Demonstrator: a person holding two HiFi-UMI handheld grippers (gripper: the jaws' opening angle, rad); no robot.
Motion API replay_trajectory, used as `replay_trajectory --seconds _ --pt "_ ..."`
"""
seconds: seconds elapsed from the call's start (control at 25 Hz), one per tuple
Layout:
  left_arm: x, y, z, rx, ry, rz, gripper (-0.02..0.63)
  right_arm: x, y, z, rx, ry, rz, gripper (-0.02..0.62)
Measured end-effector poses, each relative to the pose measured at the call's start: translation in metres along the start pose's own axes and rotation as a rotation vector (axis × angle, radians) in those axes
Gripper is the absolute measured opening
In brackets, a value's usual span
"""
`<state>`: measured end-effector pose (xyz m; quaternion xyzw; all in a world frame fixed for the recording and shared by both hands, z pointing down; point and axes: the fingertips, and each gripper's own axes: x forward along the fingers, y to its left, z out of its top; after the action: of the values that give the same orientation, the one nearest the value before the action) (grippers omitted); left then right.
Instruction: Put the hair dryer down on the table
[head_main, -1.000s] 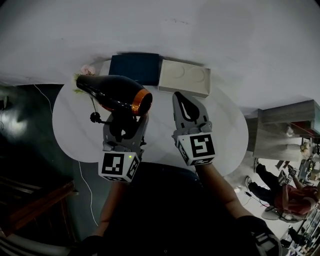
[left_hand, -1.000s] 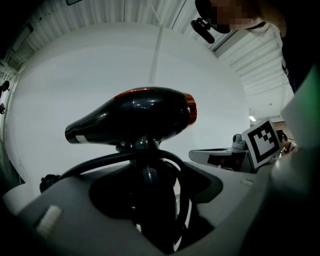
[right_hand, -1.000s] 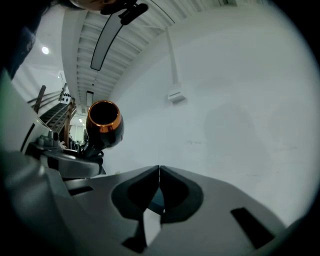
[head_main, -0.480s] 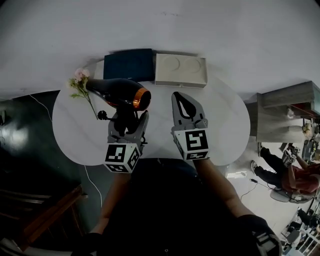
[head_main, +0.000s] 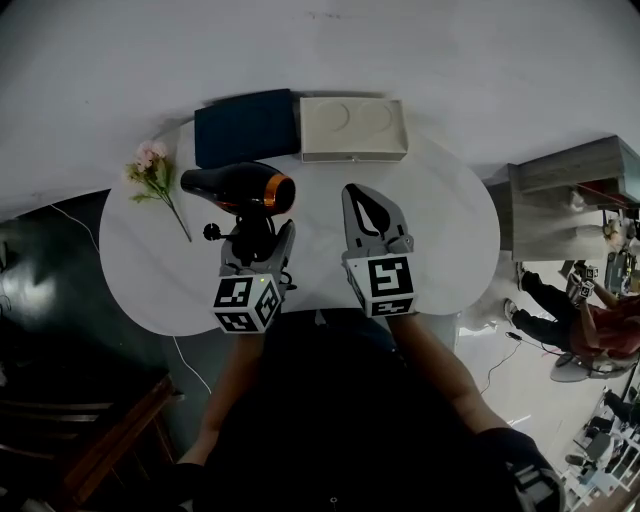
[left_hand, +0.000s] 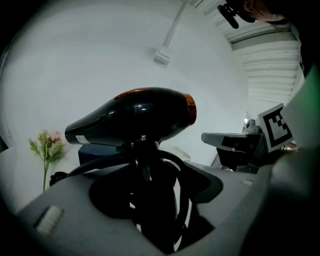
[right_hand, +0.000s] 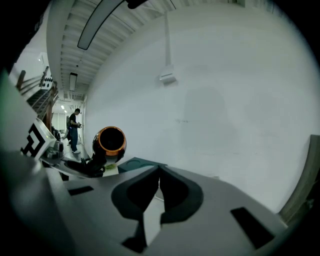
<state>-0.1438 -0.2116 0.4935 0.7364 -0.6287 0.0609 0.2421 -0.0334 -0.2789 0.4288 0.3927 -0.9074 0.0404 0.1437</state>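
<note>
The hair dryer (head_main: 238, 188) is black with an orange ring at its rear end. It lies level above the white table (head_main: 450, 250), nozzle to the left. My left gripper (head_main: 256, 232) is shut on its handle from below. In the left gripper view the dryer's body (left_hand: 135, 117) stands over the jaws (left_hand: 150, 200), and its black cord is bunched round the handle between them. The dryer's orange-rimmed end (right_hand: 110, 141) shows at the left of the right gripper view. My right gripper (head_main: 360, 195) hovers beside it with nothing in it, and its tips (right_hand: 159, 172) touch.
A dark blue box (head_main: 245, 128) and a beige box (head_main: 352, 128) lie side by side at the table's far edge. A sprig of pink flowers (head_main: 150, 170) rests at the far left. A person (head_main: 590, 330) sits on the floor to the right.
The dryer and my left gripper have sunk towards the table and look smaller in the head view. The right gripper has hardly moved.
</note>
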Motion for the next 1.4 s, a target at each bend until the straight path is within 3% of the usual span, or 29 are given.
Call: replay_trajectory --seconds 0.52,1.4 --pt "0.039 -0.008 -0.045 -0.002 0.146 -0.067 0.296 -0.009 -0.021 -0.027 0.009 0.065 -0.065 0.014" --pt "0.077 -0.018 -0.108 -0.007 0.369 -0.105 0.296 -0.012 -0.042 -0.049 0.029 0.131 -0.13 0.012"
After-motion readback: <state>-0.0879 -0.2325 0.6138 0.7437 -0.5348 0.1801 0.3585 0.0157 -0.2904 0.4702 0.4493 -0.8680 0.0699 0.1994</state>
